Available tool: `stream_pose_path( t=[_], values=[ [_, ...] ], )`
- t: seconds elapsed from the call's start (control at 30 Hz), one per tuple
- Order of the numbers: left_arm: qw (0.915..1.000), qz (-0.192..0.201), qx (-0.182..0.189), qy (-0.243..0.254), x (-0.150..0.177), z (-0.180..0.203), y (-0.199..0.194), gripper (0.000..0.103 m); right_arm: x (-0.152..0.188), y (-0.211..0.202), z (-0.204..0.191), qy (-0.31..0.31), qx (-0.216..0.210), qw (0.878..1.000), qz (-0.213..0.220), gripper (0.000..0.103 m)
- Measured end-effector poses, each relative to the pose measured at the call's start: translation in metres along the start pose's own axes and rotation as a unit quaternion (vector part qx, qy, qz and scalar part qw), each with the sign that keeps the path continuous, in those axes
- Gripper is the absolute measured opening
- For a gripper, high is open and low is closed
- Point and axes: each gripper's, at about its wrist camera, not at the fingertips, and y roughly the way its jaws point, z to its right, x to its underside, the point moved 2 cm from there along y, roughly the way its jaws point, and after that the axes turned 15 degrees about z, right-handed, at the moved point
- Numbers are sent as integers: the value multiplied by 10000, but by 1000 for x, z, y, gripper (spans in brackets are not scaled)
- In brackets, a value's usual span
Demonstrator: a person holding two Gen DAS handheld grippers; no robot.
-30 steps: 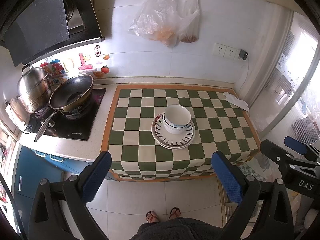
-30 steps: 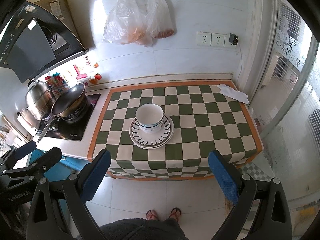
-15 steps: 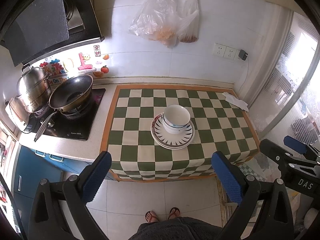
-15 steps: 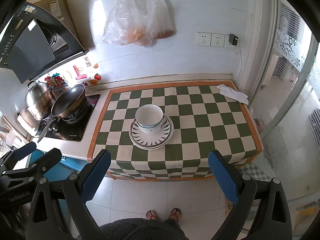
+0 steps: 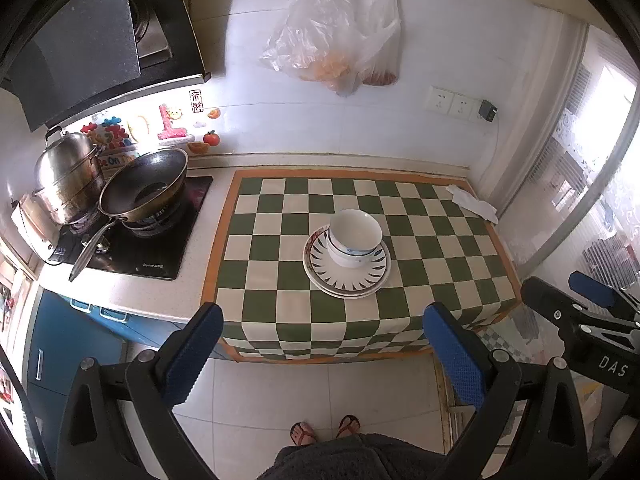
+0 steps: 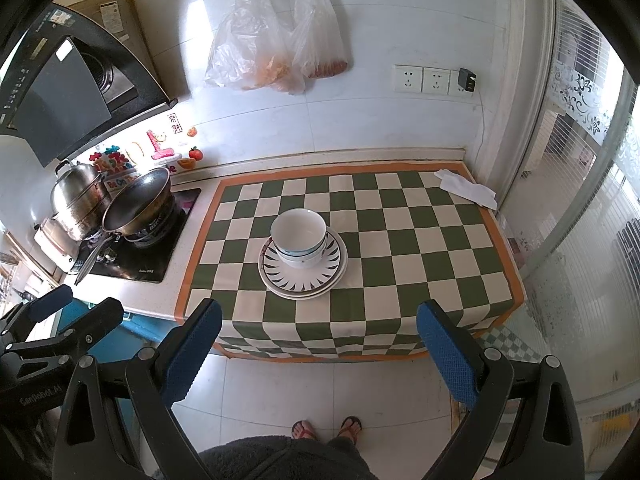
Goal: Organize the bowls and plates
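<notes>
1. Stacked white bowls [image 5: 354, 238] [image 6: 298, 239], deep and round, faint blue marking low on the outer wall; number in the stack hard to tell, at least two rims visible from the right wrist view.
2. Stacked plates [image 5: 346, 270] [image 6: 303, 268] under the bowls, white with a ring of dark pointed leaf marks around the rim; a plainer plate edge showing beneath the top one.
3. Whole stack set near the middle of the worktop, on the green-and-white checked cloth [image 5: 280, 240] [image 6: 400, 248] with its orange border, well apart from every edge of it.
4. Topmost bowl upright and empty inside, sitting in the centre of the upper plate.
5. Dark wok [image 5: 144, 190] [image 6: 138, 204] on the hob at the left end of the worktop, contents not discernible; steel lidded pot [image 5: 68, 178] [image 6: 76, 200] just behind it, touching or nearly so.
6. Two clear plastic bags [image 5: 340, 44] [image 6: 276, 40] hung from a wall rail, orange and reddish contents inside, too blurred to name.
7. Folded white cloth [image 5: 472, 202] [image 6: 466, 190] at the far right corner of the checked cloth.
8. Left gripper [image 5: 322, 350] held above the floor in front of the worktop's near edge, jaws wide apart, nothing between the blue pads.
9. Right gripper [image 6: 318, 342] likewise short of the near edge, jaws wide apart, empty.
10. Against half a second ago: stack in the same spot, both grippers at the same spread, barely any shift in either view.
</notes>
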Motion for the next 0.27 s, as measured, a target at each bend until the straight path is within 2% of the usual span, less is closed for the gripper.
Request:
stream_pose_path(
  t=[0.27],
  values=[
    [10000, 45, -2, -55, -1, -2, -2, 103, -1, 1, 0, 16, 12, 10000, 1, 100]
  ],
)
